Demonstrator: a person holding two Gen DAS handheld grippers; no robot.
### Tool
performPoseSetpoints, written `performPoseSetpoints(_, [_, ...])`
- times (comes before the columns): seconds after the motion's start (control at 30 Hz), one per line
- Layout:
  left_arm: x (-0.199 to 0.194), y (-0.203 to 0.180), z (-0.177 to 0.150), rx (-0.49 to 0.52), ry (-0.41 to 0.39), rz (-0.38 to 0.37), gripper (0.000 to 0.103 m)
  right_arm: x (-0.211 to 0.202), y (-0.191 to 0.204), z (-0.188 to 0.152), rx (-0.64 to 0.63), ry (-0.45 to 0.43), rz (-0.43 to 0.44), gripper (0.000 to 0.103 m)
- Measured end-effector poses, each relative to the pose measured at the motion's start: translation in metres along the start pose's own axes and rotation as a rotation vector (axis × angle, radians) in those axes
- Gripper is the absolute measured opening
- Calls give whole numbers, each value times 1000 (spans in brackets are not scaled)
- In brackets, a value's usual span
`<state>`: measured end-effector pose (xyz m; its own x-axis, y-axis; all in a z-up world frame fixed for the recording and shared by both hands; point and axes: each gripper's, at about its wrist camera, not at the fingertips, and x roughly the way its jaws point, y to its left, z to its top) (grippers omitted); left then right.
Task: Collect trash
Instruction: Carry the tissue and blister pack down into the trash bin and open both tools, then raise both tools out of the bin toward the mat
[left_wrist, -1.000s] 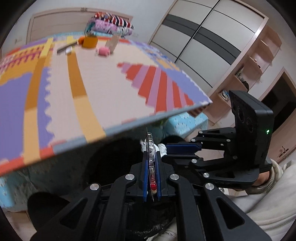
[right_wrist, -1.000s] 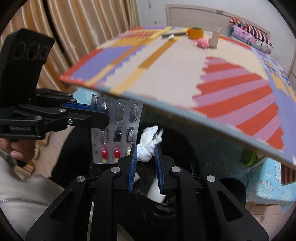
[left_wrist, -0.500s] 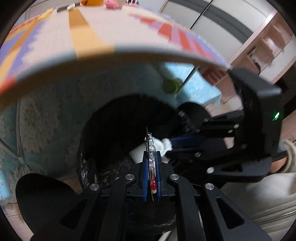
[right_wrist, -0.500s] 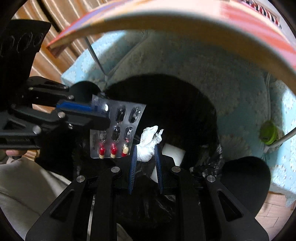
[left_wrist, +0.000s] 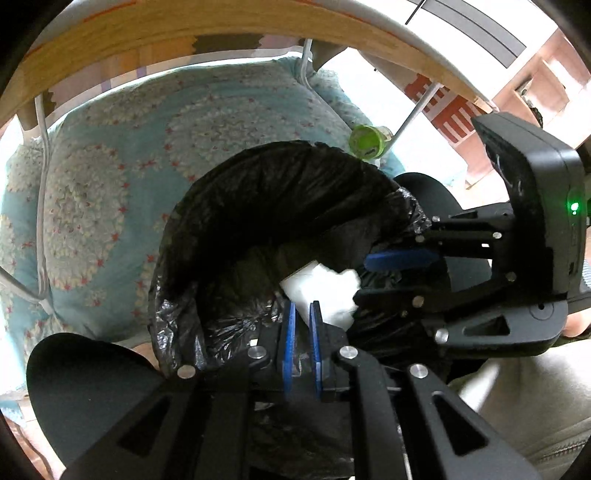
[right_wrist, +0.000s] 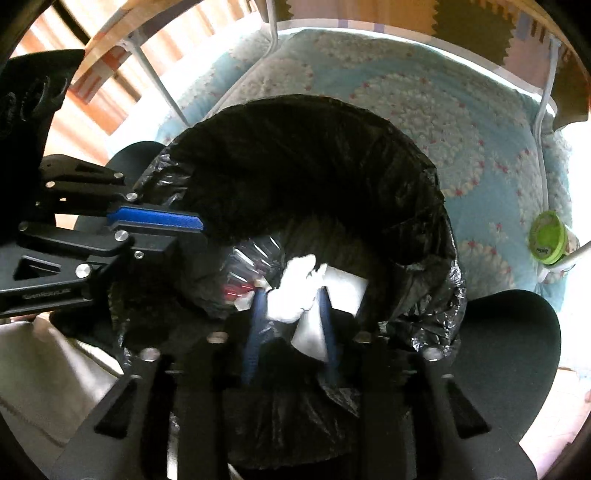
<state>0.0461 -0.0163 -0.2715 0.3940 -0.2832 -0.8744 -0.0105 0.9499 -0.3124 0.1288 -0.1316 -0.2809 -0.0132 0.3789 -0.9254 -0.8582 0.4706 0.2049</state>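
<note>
The right tool has just been spreading; the crumpled tissue sits loose between its pads, above the black bin bag. The left tool is pinched together (nothing gripped), with the blister pack just beyond its tip, inside the bag.

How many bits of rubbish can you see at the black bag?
3: a crumpled tissue in the middle, a flat white piece behind it, a pill blister pack to its left. The black bag may hide more.
</note>
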Motion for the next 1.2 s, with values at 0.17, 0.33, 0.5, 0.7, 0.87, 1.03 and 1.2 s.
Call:
performPoseSetpoints(0.17, [-4,0,3,-12,-2,-3,8,-2,-5,0,17,-17,-1,46])
performPoseSetpoints(0.33, [-10,-2,4,6,-8,19,9,-9,-8,1,25,-35,1,46])
performPoseSetpoints(0.5, [-22,-5,8,16,-23,20,9,-23,-8,3,21,-63,1,46])
performPoseSetpoints(0.7, [-35,-8,15,-5,-32,18,9,-42,-9,7,15,-103,3,46])
performPoseSetpoints(0.87, [-58,-20,22,47,-79,6,25,-63,-8,12,-2,-143,4,46])
performPoseSetpoints(1.03, [-86,-31,29,85,-145,6,51,-93,-4,19,-31,-201,14,46])
performPoseSetpoints(1.2, [-109,-35,40,111,-202,29,51,-124,-1,27,-63,-265,8,46])
